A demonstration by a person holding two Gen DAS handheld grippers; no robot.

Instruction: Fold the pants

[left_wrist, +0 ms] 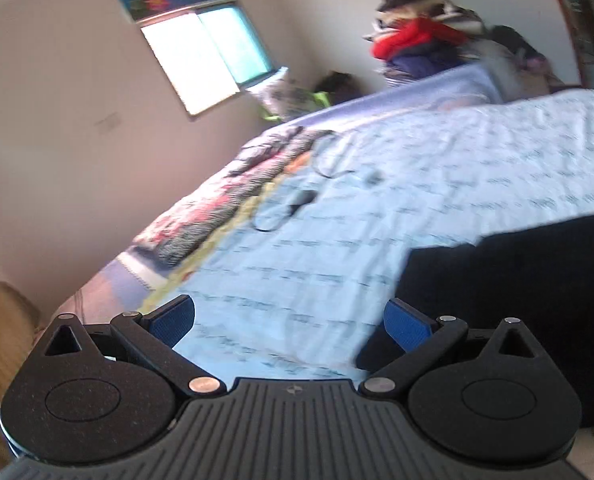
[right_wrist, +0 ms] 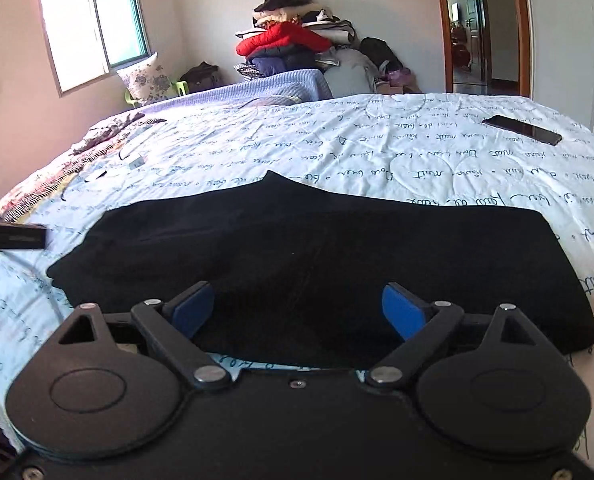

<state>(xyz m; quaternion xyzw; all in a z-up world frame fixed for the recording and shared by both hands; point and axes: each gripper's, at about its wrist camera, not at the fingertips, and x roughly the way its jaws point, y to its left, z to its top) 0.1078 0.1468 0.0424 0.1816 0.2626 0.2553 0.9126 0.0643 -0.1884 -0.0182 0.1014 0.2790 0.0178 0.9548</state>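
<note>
Black pants (right_wrist: 321, 268) lying flat on the bed (right_wrist: 377, 148), just ahead of the right gripper (right_wrist: 299, 314), doubled into a wide dark band with a small peak along the far edge. Looks at least one fold in; a further fold or two likely left to reach a compact stack, though fold count hard to judge on such dark cloth. Right gripper spread wide, holding nothing, low and level over the near hem, pointing straight across the garment. Left gripper (left_wrist: 289, 326) likewise spread and empty, off to the left of the pants (left_wrist: 517, 300), tilted, view blurred, aimed over bare sheet (left_wrist: 437, 184). Phone (right_wrist: 523, 129) resting well apart on the far right of the bed.
</note>
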